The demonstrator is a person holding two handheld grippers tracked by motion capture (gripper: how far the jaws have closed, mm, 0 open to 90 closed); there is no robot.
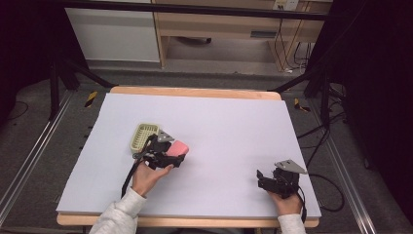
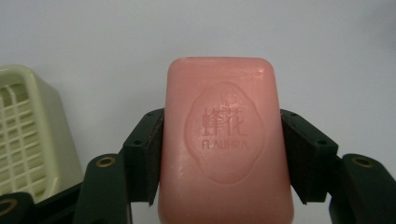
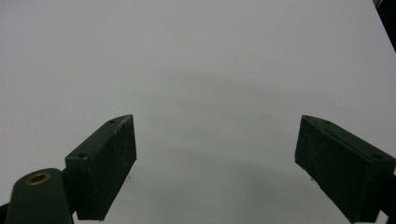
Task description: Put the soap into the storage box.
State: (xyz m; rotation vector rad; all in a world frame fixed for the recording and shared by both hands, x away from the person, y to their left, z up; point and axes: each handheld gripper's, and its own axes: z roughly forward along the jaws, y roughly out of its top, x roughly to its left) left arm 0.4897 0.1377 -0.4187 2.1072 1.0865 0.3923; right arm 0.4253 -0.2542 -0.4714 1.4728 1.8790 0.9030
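1. Covering nearly the whole wooden table (image 1: 195,91) is a large pale lavender sheet (image 1: 234,126), flat and mostly bare. Wide open room lies across its centre, its far half and its right half, while the wooden edge shows as a strip along the far side and the near side.
2. Sitting left of centre on the sheet is a pale yellow-green slotted plastic soap tray (image 1: 142,135), well in from every edge. I see nothing lying in the part of it that shows, so the placing step looks not yet done.
3. Resting on the near right part of the sheet, the right gripper (image 1: 263,178) has its jaws spread wide and holds nothing. It sits close to the near edge and has little room on that side.
4. Working just right of the tray, the left gripper (image 1: 179,157) is clamped on the long sides of a pink rectangular soap bar (image 2: 226,140), with both pads pressed against it.
5. The bar, stamped with an oval emblem, juts out beyond the jaws just right of the tray. The pickup seems complete. What looks left is a short move left over the tray rim, then a release.
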